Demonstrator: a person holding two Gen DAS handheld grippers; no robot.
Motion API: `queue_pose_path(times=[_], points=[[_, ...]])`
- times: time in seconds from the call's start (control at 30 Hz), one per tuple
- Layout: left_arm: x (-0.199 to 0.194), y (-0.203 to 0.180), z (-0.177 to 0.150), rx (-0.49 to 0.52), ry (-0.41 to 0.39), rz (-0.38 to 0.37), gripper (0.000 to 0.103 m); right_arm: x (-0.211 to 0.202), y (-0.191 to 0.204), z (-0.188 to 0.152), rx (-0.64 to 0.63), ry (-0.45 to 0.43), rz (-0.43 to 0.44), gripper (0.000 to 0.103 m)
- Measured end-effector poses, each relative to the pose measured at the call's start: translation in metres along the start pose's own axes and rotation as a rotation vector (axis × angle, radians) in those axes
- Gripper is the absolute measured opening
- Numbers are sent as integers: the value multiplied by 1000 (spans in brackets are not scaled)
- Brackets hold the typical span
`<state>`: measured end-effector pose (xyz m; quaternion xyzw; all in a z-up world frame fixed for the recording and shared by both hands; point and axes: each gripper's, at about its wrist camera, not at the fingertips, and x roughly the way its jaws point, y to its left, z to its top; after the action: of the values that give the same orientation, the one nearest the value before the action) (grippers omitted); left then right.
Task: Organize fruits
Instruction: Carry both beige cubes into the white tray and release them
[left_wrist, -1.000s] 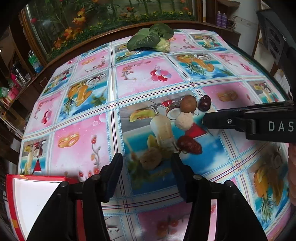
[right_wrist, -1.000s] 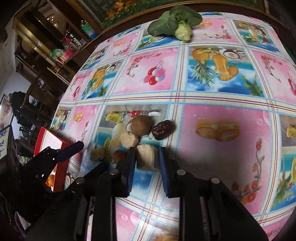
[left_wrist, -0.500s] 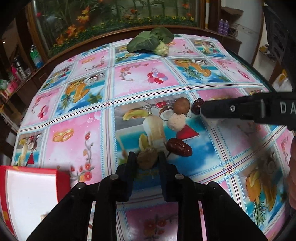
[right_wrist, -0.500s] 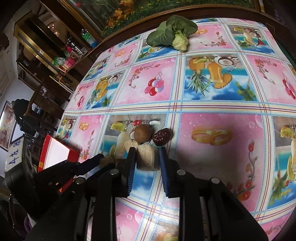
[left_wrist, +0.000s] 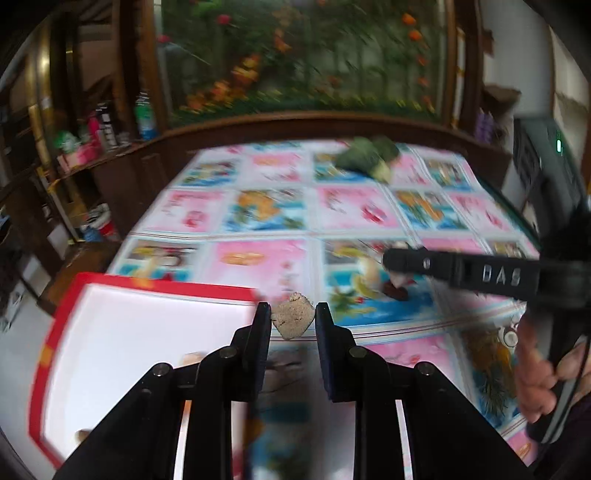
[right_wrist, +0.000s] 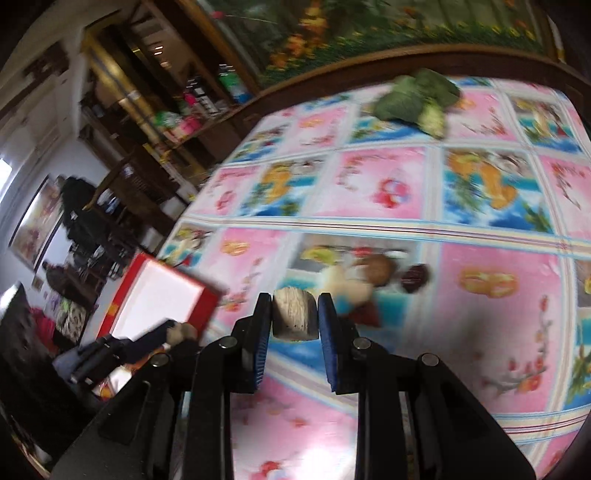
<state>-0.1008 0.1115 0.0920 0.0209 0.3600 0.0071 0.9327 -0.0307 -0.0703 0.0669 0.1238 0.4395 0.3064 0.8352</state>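
My left gripper (left_wrist: 292, 320) jaws clamp a tan chunk (left_wrist: 293, 319), my right gripper (right_wrist: 294, 318) jaws a pale cylinder (right_wrist: 295, 318), lifted clear for carrying to the red tray (left_wrist: 166, 286) at nine o'clock.

Table covered with a printed cloth (right_wrist: 384, 184): pink and blue squares carrying fruit pictures, striped bands between squares. View blurred in both cameras.

Leafy green vegetable (right_wrist: 417, 98) with a pale stem end lies near the far edge of the cloth, well apart from the other items.

Behind the table: dark wooden ledge (left_wrist: 295, 122), and above it a large panel of orange and red flowers (left_wrist: 303, 55).

Left of the table: dark wooden shelving (right_wrist: 177, 110) holding bottles and coloured containers, details too blurred to identify.
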Motion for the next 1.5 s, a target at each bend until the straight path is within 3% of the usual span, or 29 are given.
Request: queue_pose_path(times=[0.17, 0.47, 0.73, 1.5], points=[[-28, 46, -11, -71, -49, 92, 23, 8, 52, -13, -43, -14, 112, 28], [-34, 111, -43, -186, -23, 220, 23, 48, 150, -48, -120, 51, 265, 28], [-25, 137, -67, -236, 21, 272, 23, 85, 172, -86, -251, 166, 202, 28], [-9, 137, -92, -237, 115, 294, 24, 87, 180, -103, -341, 168, 152, 28]])
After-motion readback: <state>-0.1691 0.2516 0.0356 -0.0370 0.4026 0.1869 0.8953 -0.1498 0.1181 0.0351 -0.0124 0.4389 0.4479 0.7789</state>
